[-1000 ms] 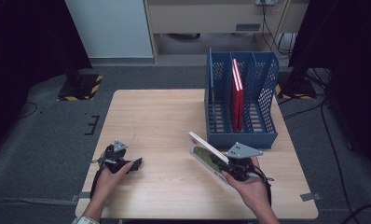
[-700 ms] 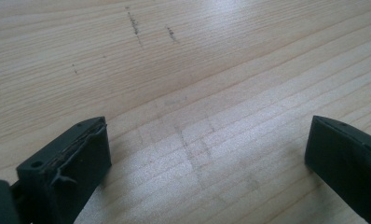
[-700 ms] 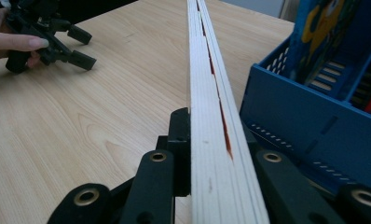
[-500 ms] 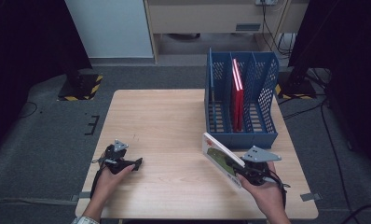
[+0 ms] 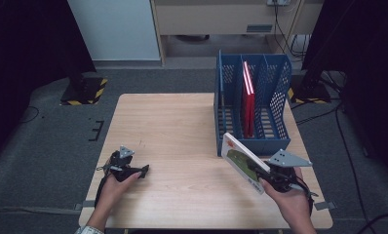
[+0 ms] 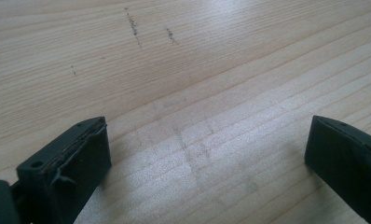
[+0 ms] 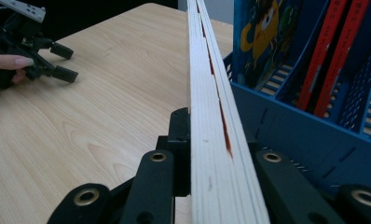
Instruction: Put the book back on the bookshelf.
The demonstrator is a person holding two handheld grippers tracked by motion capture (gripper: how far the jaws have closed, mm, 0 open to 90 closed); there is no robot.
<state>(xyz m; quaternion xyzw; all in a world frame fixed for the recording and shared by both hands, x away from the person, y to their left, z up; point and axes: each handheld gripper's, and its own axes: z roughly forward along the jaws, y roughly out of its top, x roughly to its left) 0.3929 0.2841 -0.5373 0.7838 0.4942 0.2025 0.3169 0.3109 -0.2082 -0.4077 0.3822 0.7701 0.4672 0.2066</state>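
High view, entries from frame left to frame right:

- Left gripper (image 5: 144, 170): lower left of frame, resting on the table (image 5: 172, 126). Black hard plastic with a grey three-cornered plate on top. In the left gripper view its jaws stand wide apart over bare wood with nothing between them.
- Table: pale wood with fine straight grain and a matte finish; the left gripper view shows a few faint dark scuffs at upper left.
- Book (image 5: 242, 161): lower right of centre, just in front of the rack and tilted. Thin, flat and rectangular, with a white-edged glossy cover bearing a green picture. The right gripper view shows its stacked white page edges, with a red streak in them.
- Blue rack (image 5: 253, 141): upper right, a rigid plastic file holder with perforated mesh walls and upright dividers. Stored so far: two slim red books (image 5: 249, 97) standing upright in a middle slot; the right gripper view also shows a blue illustrated cover (image 7: 263, 42) in another slot.
- Right gripper (image 5: 258, 171): lower right, jaws clamped on the book's near edge.
- Progress, as judged: some books are filed; the held book is lifted but not yet slotted. It needs to be stood upright and lowered into a free compartment.
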